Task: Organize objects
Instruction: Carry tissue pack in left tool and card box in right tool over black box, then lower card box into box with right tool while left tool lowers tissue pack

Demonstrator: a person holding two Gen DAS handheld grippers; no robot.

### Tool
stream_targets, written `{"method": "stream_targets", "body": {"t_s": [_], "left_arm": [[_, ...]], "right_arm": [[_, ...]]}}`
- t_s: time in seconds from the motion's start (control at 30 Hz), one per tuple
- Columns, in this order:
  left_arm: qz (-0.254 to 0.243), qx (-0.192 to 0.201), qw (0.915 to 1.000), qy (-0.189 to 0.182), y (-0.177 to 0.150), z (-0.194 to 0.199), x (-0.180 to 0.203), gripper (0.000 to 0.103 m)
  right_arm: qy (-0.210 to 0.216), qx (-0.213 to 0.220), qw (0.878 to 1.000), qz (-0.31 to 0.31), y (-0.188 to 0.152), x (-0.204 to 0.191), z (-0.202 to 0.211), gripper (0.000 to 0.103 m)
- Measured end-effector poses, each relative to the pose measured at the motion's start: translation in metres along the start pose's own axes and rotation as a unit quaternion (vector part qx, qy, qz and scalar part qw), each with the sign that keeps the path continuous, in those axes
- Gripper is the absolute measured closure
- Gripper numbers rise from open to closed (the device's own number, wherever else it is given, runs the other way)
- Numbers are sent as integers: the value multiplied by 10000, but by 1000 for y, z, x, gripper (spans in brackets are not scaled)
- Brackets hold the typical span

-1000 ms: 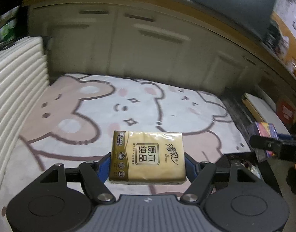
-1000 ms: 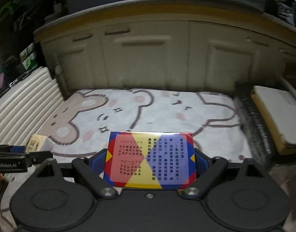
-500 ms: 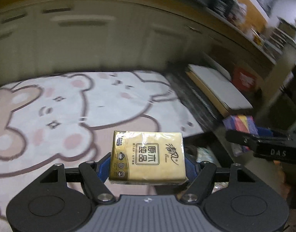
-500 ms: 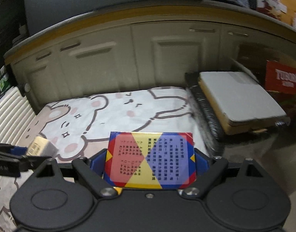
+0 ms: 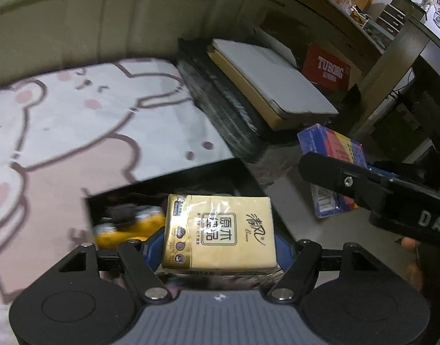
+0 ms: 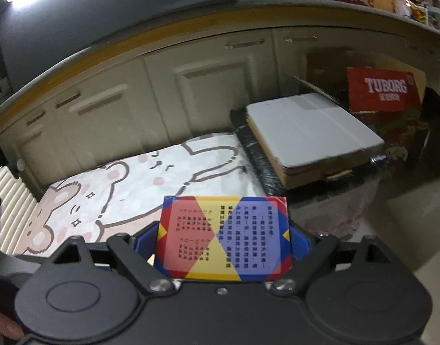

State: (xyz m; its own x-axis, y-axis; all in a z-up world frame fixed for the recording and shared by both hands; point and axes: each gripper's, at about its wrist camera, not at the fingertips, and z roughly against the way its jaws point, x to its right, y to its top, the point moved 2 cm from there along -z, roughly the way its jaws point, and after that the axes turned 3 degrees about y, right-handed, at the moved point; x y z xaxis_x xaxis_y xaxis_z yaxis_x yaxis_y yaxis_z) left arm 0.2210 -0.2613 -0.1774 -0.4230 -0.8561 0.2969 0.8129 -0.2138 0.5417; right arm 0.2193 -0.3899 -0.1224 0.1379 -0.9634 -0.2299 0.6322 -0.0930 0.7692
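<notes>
The left gripper (image 5: 220,241) pinches a gold plastic-wrapped tissue pack (image 5: 220,233) by its two short sides, blue pads flat against them, so the printed face lies open to the camera at lower centre of the left wrist view. Just behind the pack sits a black open-topped bin (image 5: 174,189) with a blurred yellow item (image 5: 128,230) inside; judging by this, the pack is held over the bin for dropping in. At the right edge of that frame the right gripper (image 6: 224,238) shows side-on, and in its own view it is clamped on a red, yellow and blue printed cardboard box (image 6: 224,238) at lower centre, gripped across its width, probably awaiting the same bin. Beyond both lie the pink and white bear-print mat (image 6: 133,189), a grey-topped flat slab (image 6: 306,126) on black wrapped rolls at centre right, and a red Tuborg carton (image 6: 383,92) against the cream cabinets (image 6: 162,95)
</notes>
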Motion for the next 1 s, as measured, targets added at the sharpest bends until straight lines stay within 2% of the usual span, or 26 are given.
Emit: {"method": "stream_targets", "body": {"t_s": [0.1,0.17,0.2,0.23,0.27,0.37,0.5,0.63,0.83,1.0], "left_arm": [[302,-27,9994,-166,-1,-18,8,29],[715,-52,9970,-284,-3,-30,7,27],[885,-110,9954,-361,-4,-35,6,25],[1045,-228,9932,-454,-7,-40,6,18],[1128,-298,9920,-489,-10,-43,6,15],[863,-318,9944,-513,-16,-40,8,14],[49,-96,9997,-238,-17,-18,8,17],[-445,39,9990,45,-20,3,-7,28],[-298,76,9992,250,-25,19,-46,31],[-280,104,9988,382,-28,23,-64,32]], "right_arm": [[-66,3,9999,-80,-1,9,1,13],[-98,-3,9999,-117,-2,14,2,13],[-113,-8,9999,-129,-3,16,2,13],[-124,-15,9998,-134,-3,18,2,13],[-130,-23,9998,-134,-4,19,2,13],[-133,-43,9998,-155,-5,19,1,13],[-47,-94,9996,-272,-6,19,-3,13],[161,-255,9988,-381,-9,13,-17,13],[269,-824,9961,-146,-21,-6,-62,13],[308,-1063,9938,56,-25,-24,-91,13]]}}
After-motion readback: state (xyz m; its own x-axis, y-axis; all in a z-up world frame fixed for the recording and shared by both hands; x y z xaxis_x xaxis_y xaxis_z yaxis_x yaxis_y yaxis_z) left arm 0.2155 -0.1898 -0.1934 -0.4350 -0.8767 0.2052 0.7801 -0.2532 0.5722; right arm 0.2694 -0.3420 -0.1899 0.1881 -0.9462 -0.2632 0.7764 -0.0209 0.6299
